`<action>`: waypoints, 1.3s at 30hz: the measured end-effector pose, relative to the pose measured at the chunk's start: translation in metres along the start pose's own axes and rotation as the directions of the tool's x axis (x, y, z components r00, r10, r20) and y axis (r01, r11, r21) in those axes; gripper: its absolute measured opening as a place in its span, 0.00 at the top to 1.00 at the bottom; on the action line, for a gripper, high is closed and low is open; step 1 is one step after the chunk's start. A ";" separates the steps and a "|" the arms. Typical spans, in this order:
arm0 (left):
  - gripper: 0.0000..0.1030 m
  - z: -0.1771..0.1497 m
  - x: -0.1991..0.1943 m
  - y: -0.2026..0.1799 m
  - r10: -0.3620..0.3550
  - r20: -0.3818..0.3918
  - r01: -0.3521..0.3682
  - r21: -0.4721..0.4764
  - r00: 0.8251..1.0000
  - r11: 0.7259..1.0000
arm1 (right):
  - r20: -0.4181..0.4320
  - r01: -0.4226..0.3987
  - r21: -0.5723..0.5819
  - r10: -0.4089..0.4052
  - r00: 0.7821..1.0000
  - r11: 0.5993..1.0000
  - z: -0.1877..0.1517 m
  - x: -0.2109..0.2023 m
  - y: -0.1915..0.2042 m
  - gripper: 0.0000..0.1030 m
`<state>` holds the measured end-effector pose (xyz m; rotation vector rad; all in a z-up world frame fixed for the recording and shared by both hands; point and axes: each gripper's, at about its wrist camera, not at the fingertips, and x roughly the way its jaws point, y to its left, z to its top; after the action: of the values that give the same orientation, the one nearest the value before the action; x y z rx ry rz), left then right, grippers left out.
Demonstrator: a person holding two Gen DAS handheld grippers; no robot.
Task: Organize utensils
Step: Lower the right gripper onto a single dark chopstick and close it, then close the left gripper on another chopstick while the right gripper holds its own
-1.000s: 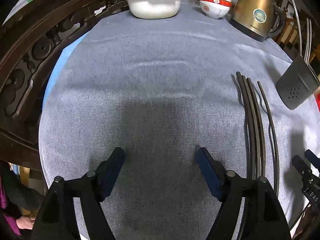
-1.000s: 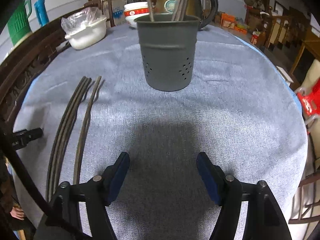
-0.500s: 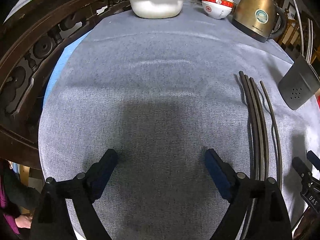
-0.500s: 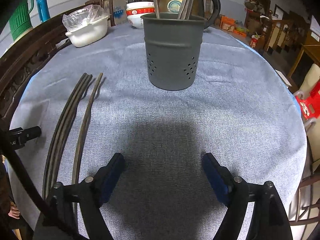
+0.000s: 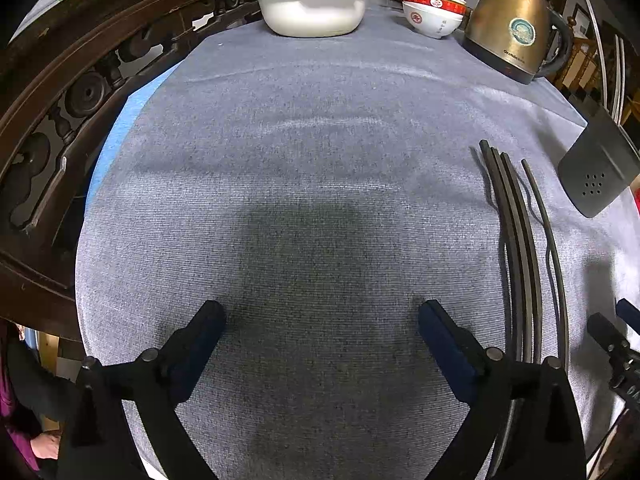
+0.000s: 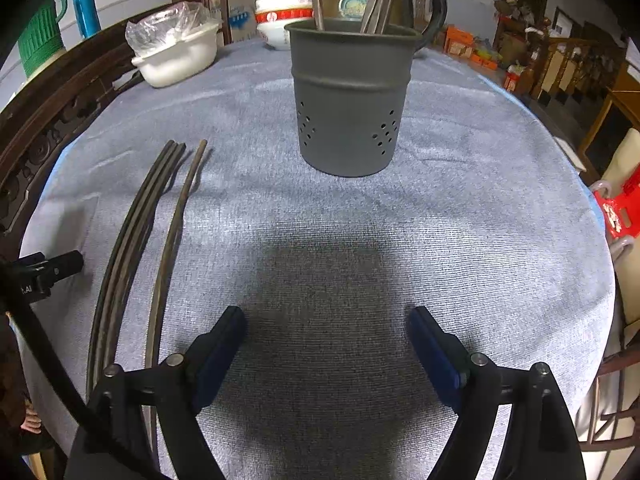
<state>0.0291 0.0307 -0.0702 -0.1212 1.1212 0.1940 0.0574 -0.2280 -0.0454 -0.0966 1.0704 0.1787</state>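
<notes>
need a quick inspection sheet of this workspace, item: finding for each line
surface: round table under a grey-blue cloth, a few soft creases.
job's things: four dark chopsticks lying side by side, three bunched and one slightly apart; grey perforated utensil holder upright with several utensils already in it.
clutter: white basin with a plastic bag, stacked red-and-white bowls, gold kettle, all at the far edge.
grippers: left hand-held gripper jaws opening, nothing between them; right hand-held gripper open and empty, over bare cloth.
cables: black cable across the lower left of the right wrist view.
surroundings: carved dark wooden chair back, cluttered room with wooden chairs beyond.
</notes>
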 end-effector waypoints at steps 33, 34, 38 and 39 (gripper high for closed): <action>0.10 0.035 -0.005 -0.027 -0.163 -0.123 0.169 0.032 0.979 0.985 | -0.220 -0.247 0.004 0.241 0.945 0.969 0.060 0.028 0.020 0.93; 0.10 0.040 -0.005 -0.033 -0.186 -0.140 0.192 0.030 0.972 0.981 | -0.216 -0.252 0.004 0.247 0.945 0.968 0.059 0.029 0.019 0.93; 0.10 0.051 -0.002 -0.056 -0.187 -0.167 0.200 0.064 0.968 0.978 | -0.203 -0.288 0.031 0.288 0.936 0.957 0.057 0.028 0.009 0.92; 0.10 0.052 0.000 -0.060 -0.167 -0.173 0.182 0.078 0.971 0.980 | -0.200 -0.296 0.037 0.297 0.934 0.954 0.057 0.028 0.007 0.92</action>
<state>0.0878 -0.0179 -0.0480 -0.1541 1.2767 -0.0272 0.1182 -0.2089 -0.0433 0.0555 1.2881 0.4465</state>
